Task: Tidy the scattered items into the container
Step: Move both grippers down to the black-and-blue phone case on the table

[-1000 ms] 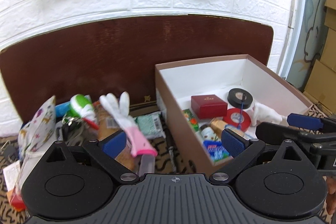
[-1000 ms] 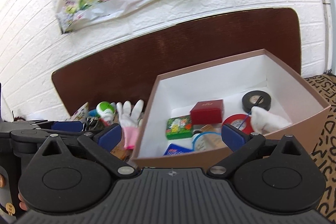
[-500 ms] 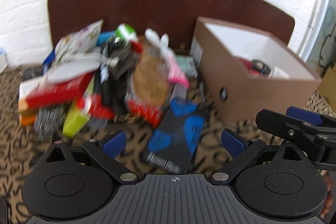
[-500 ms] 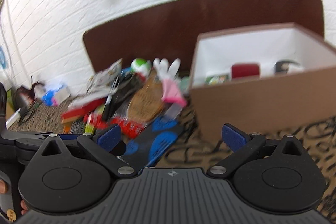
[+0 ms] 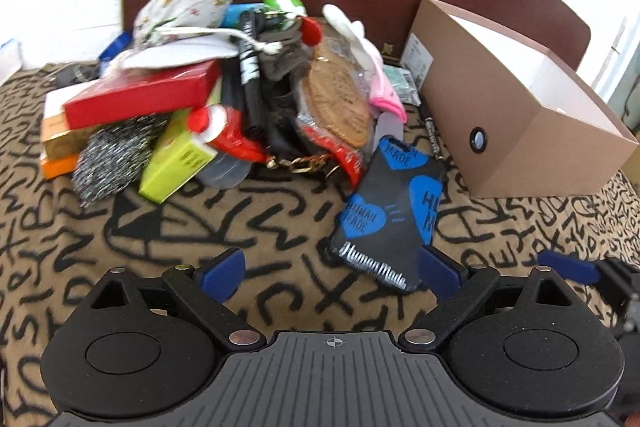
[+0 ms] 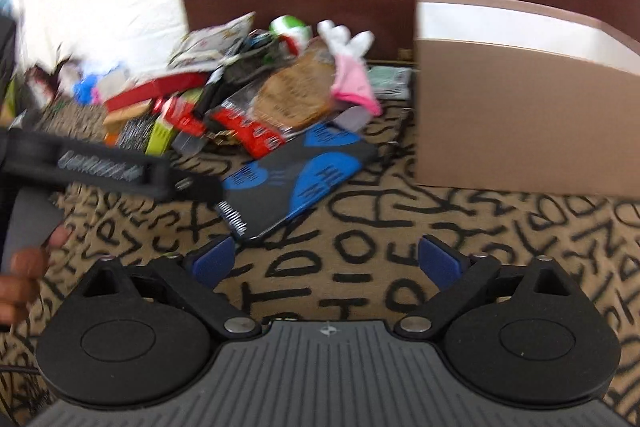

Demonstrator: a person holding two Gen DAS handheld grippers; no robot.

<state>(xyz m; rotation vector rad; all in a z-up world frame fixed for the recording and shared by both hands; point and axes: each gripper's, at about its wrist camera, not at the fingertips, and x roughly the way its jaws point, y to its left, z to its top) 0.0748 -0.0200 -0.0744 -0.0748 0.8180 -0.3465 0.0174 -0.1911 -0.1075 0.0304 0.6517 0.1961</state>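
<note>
On the scribble-patterned cloth (image 5: 168, 227), both grippers gape empty before a cardboard box (image 5: 500, 131) and glossy black pouch (image 5: 384, 227).

Surface is a tan cloth (image 5: 168, 227) w/ black scribbled lettering, spread flat. On it, left to centre: a heap of bits — steel-wool scourer (image 5: 112, 155), lime-green box (image 5: 176, 163), orange box (image 5: 60, 165) at the left edge, gold chain (image 5: 298, 163) trailing out at the front. Black pouch w/ blue hearts (image 5: 390, 215) lies flat just in front of the heap, nearest the viewer. Brown cardboard box (image 5: 500, 131) sits to the right, near the pouch, open top, white inside.
</note>
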